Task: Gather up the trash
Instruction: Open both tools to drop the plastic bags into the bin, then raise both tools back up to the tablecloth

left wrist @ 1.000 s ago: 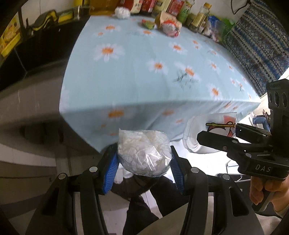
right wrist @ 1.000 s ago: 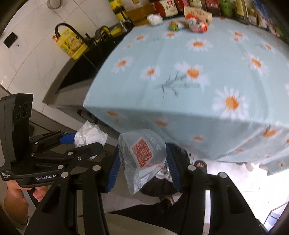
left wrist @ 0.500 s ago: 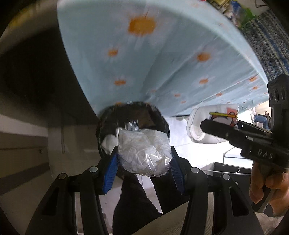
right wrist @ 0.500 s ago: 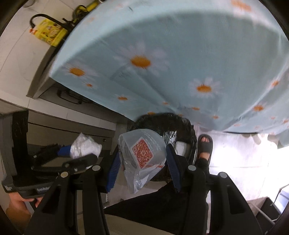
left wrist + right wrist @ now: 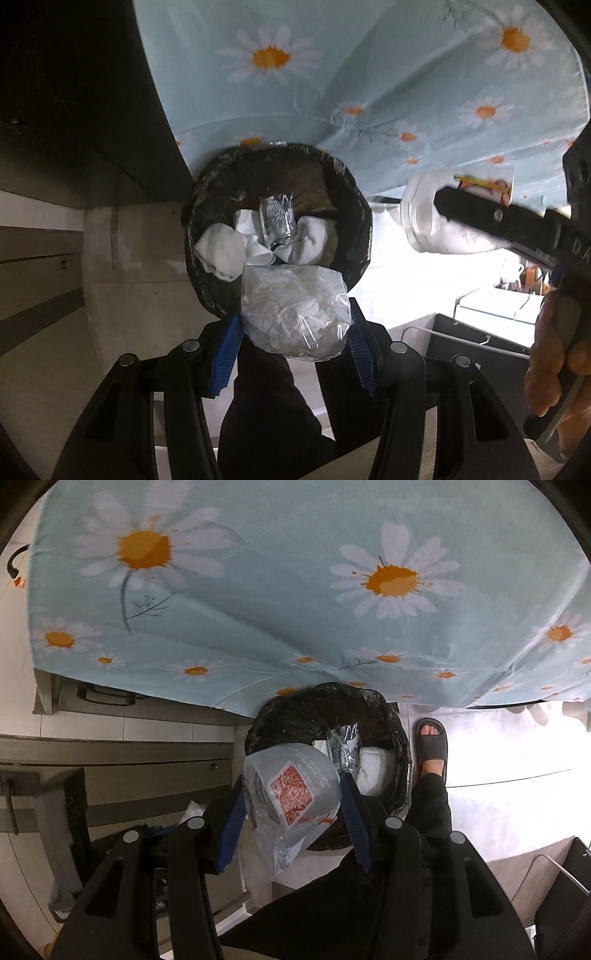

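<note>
bin [image 5: 207, 206] now fills both views; a second ago i saw the surface top. left tool [image 5: 293, 325] clamped on tissue bag [image 5: 295, 310], right tool [image 5: 291, 797] clamped on qr wrapper [image 5: 291, 786], both over the rim. drop is next, i'd say.

The crumpled clear plastic bag [image 5: 295, 314] is hiding the near rim of the round black-lined trash bin [image 5: 354, 206]. The right picture edge is cutting off the blurred black right gripper [image 5: 517, 218].

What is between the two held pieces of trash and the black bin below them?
Nothing visible. The left gripper holds a clear bag of white paper over the near rim of the bin, the right gripper a wrapper with a QR code. The bin's mouth is open, with trash inside.
</note>
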Tool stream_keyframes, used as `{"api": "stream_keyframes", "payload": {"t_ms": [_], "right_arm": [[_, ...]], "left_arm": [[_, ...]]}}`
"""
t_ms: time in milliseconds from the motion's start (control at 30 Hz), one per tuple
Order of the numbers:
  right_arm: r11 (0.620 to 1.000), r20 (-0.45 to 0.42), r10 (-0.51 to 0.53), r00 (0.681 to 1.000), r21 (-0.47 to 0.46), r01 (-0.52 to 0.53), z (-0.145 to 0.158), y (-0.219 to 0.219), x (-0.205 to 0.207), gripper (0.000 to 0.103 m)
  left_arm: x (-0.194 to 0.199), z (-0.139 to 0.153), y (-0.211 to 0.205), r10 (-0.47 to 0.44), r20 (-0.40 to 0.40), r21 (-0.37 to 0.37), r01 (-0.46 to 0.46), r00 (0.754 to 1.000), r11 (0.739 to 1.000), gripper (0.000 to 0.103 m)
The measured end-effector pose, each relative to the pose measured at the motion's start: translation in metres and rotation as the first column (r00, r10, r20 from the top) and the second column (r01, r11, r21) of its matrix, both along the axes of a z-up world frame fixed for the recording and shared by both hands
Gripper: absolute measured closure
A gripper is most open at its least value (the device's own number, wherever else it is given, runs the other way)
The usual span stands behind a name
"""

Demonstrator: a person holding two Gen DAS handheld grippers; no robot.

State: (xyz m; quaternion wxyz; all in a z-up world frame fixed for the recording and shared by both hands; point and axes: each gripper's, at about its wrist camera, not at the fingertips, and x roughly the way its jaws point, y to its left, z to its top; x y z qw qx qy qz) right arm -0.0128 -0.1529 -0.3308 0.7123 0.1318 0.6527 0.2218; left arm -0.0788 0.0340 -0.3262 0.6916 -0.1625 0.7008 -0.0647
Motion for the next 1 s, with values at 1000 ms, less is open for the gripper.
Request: {"api": "stream_keyframes", "payload": {"t_ms": [1000], "right_arm": [[0.993,0.038,-0.105,0.994,0.062,0.102,0.032,-0.025,0.001,0.034]], "left_arm": [[0.017,0.033,0.01,0.011,0.056,0.023,-0.013,0.998,1.0,0.031]]}}
